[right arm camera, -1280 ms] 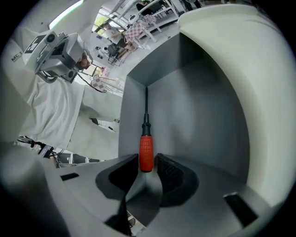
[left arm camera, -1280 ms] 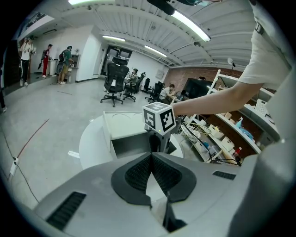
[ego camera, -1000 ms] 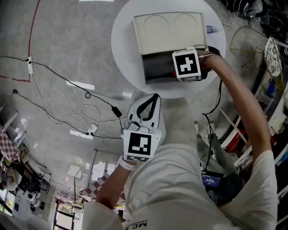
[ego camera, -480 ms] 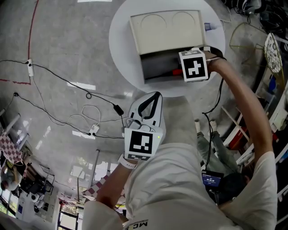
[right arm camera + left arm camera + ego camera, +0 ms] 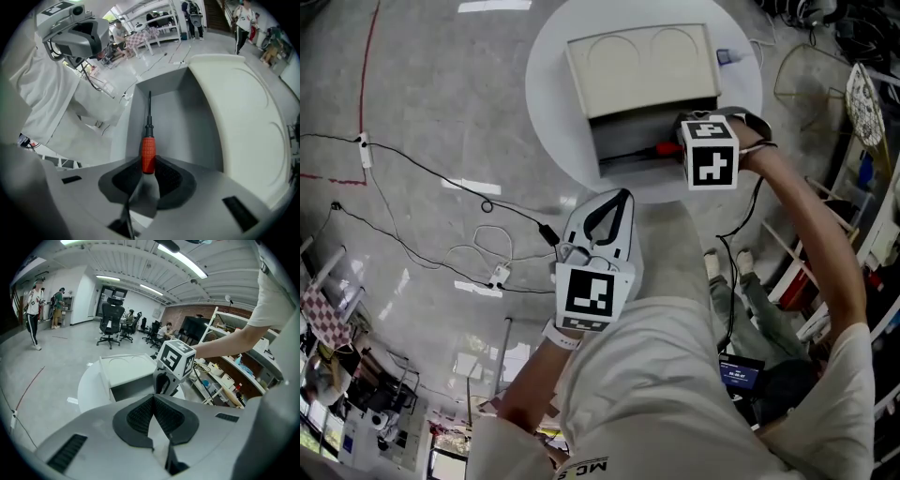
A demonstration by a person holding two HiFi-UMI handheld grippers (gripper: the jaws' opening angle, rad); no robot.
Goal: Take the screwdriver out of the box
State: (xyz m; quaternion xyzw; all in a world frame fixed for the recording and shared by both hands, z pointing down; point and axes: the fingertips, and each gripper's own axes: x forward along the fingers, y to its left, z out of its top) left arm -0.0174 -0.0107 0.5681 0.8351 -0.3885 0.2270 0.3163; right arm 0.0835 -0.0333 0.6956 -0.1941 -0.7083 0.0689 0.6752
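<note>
The right tool (image 5: 148,163), arm outstretched, clamps the screwdriver (image 5: 148,151); the left tool (image 5: 152,398) hangs near the torso, jaws together.

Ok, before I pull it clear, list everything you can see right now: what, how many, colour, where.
table: one, white, round, under the box
box: one, cream lid open, grey inside, on the table
screwdriver: one, red handle and black shaft, shaft over the box's grey compartment
cables: several, black and white, on the grey floor left of the table
floor line: one, red, far left
office chairs: several, black, far across the room
right gripper: one, grey, jaws shut on the screwdriver's handle, at the box
left gripper: one, grey, jaws together with nothing between them, near the person's body, off the table
</note>
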